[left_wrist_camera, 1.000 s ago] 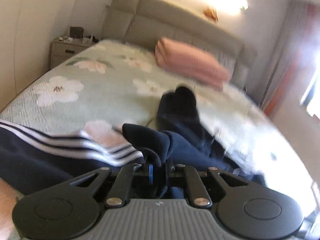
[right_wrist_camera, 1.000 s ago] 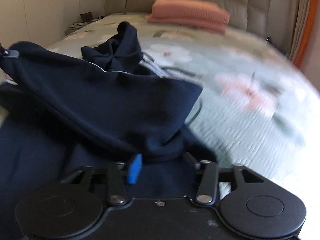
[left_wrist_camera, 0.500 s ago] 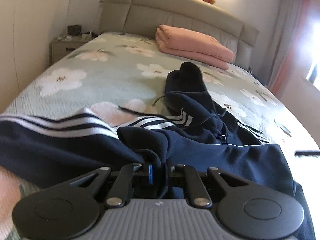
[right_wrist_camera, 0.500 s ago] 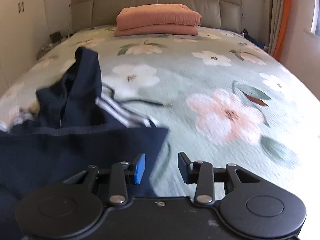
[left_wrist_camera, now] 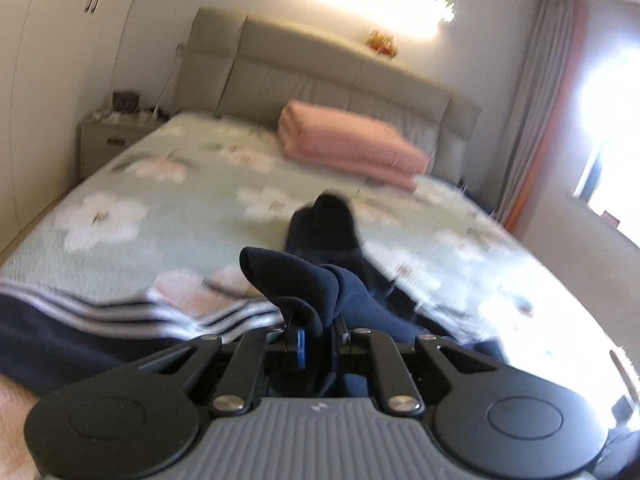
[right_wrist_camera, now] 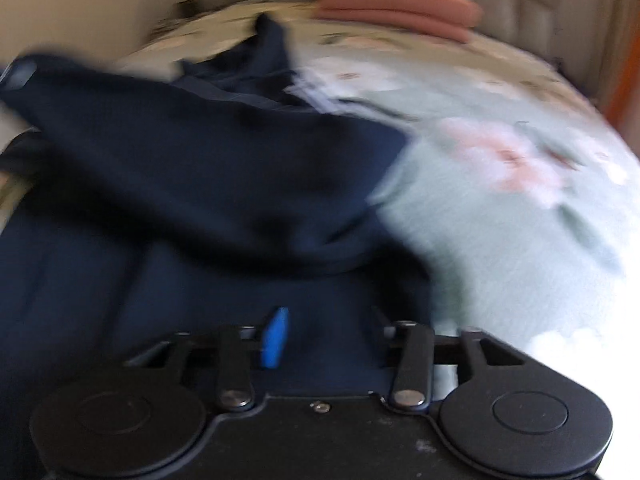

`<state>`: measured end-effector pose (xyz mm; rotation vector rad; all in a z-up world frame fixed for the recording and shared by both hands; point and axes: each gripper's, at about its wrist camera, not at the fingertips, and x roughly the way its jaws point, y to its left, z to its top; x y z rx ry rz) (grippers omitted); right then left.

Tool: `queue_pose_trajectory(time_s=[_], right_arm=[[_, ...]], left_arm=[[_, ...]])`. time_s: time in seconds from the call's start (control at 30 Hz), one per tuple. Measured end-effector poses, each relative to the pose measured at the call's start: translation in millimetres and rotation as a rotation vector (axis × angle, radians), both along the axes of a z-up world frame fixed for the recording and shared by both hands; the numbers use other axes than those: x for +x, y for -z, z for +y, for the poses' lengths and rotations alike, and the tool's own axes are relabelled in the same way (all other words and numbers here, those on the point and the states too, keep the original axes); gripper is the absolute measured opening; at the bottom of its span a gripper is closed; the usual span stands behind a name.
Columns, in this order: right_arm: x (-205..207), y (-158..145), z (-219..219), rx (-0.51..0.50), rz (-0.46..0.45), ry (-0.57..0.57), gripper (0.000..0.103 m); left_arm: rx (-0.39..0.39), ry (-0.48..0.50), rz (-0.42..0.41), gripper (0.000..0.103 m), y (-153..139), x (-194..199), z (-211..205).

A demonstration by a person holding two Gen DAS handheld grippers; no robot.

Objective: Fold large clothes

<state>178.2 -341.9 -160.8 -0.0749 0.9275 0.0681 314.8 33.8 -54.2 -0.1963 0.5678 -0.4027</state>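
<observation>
Garment (left_wrist_camera: 304,280) lifted again, lengthwise bedward

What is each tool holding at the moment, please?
Left tool: closed on a fold of the navy garment.
Right tool: jaws just closing with navy fabric between them; grip unclear through blur.

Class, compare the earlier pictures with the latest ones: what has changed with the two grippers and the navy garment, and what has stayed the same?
Half a second ago the right gripper stood open and empty over the bedspread; its jaws have just been closing, with the navy garment now between them, though blur hides whether the pads press. The left gripper stays shut on a navy fold. The pink blanket has not moved.
</observation>
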Motion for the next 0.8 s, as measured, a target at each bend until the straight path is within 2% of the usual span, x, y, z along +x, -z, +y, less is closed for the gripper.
queue_pose_trajectory(time_s=[0.03,0.1,0.17,0.23,0.27,0.33,0.37,0.53,0.6,0.63,0.7,0.8], right_arm=[[2.7,3.2,11.8,-0.027,-0.008,-0.025,0.015],[11.9,4.9,23.3,-0.081,-0.046,-0.029,0.015],[21.5,-3.3,15.0,-0.072,-0.083,0.034,0.015],[36.7,-20.6,-12.3,-0.022,-0.127,0.140,0.018],[47.0,-29.2,-28.2,0.017,-0.153,0.185,0.022],[75.1,-37.3,-51.9,0.044,-0.161,0.254,0.048],[92.3,-37.5,-61.4,0.057,-0.149,0.281,0.049],[170.0,-13.9,-112.2,0.330,-0.034,0.397,0.050],[185.4,-1.1,-125.5,0.443,0.009,0.430,0.051],[191.4,7.9,-132.5,0.504,0.036,0.450,0.055],[196.1,17.2,-134.6,0.534,0.055,0.485,0.060],[198.0,26.7,-136.7,0.604,0.043,0.461,0.061]], left_arm=[[-0.005,0.004,-0.014,0.012,-7.7,-2.3,-2.4],[-0.003,0.014,-0.030,0.012,-21.1,-5.3,-6.9],[0.033,0.017,-0.026,0.012,-27.0,-5.8,-10.1],[0.081,0.008,-0.008,0.013,-22.1,-2.9,-11.9],[0.098,-0.004,0.009,0.012,-16.0,-0.2,-12.1],[0.108,-0.021,0.043,0.012,-0.4,4.7,-10.3],[0.111,-0.029,0.057,0.013,8.3,6.2,-9.5],[0.132,-0.047,0.095,0.012,39.3,4.8,-2.9],[0.143,-0.045,0.095,0.012,43.3,5.1,-0.6],[0.148,-0.044,0.094,0.012,44.5,5.6,0.4],[0.156,-0.040,0.092,0.012,46.2,5.8,1.1],[0.177,-0.030,0.086,0.012,48.5,7.7,-0.4]])
